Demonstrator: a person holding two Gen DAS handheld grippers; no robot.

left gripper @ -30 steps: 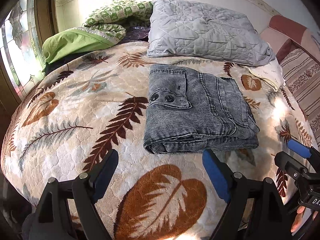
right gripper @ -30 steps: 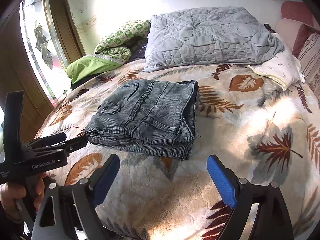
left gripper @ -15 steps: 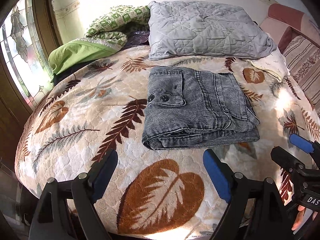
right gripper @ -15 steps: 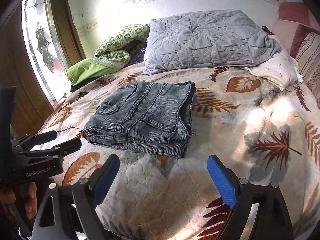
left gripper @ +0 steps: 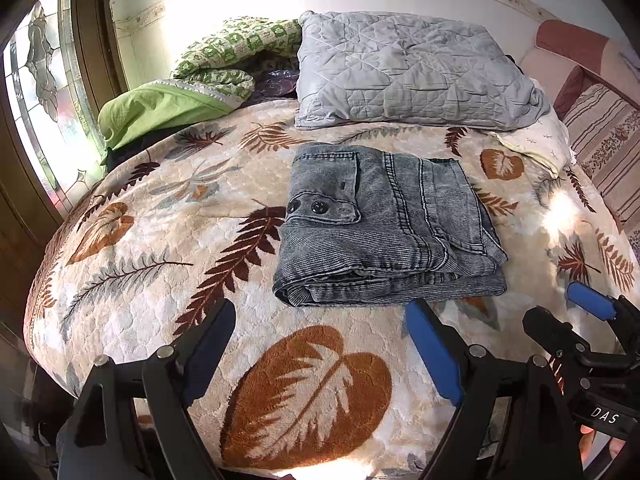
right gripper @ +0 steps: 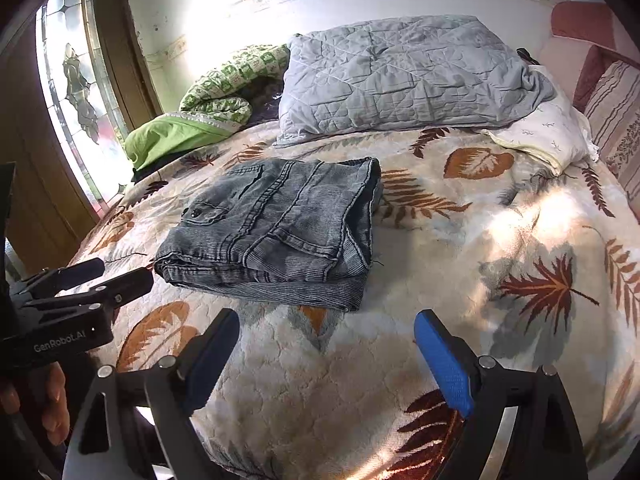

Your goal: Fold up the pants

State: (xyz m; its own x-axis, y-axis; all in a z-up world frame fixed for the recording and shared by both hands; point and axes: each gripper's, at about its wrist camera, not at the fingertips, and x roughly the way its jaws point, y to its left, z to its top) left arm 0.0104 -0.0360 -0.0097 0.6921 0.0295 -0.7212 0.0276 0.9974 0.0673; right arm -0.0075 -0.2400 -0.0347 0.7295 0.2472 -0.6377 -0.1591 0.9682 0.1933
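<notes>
The grey-blue denim pants (left gripper: 384,224) lie folded into a thick rectangle on the leaf-patterned bedspread (left gripper: 180,240), a buttoned pocket on top. They also show in the right wrist view (right gripper: 276,232). My left gripper (left gripper: 320,344) is open and empty, held back from the near fold of the pants. My right gripper (right gripper: 324,352) is open and empty, back from the pants and to their right. The right gripper shows at the lower right of the left wrist view (left gripper: 576,320); the left gripper shows at the left of the right wrist view (right gripper: 100,276).
A grey quilted pillow (left gripper: 408,72) and a green patterned blanket (left gripper: 192,88) lie at the head of the bed. A white pillow (right gripper: 544,136) and a striped cushion (left gripper: 608,140) sit at the right. A stained-glass window (right gripper: 76,92) stands at the left.
Both grippers have drawn back a little from the folded pants, so the pants sit smaller and farther away. The pants have not moved. Both grippers stay open.
</notes>
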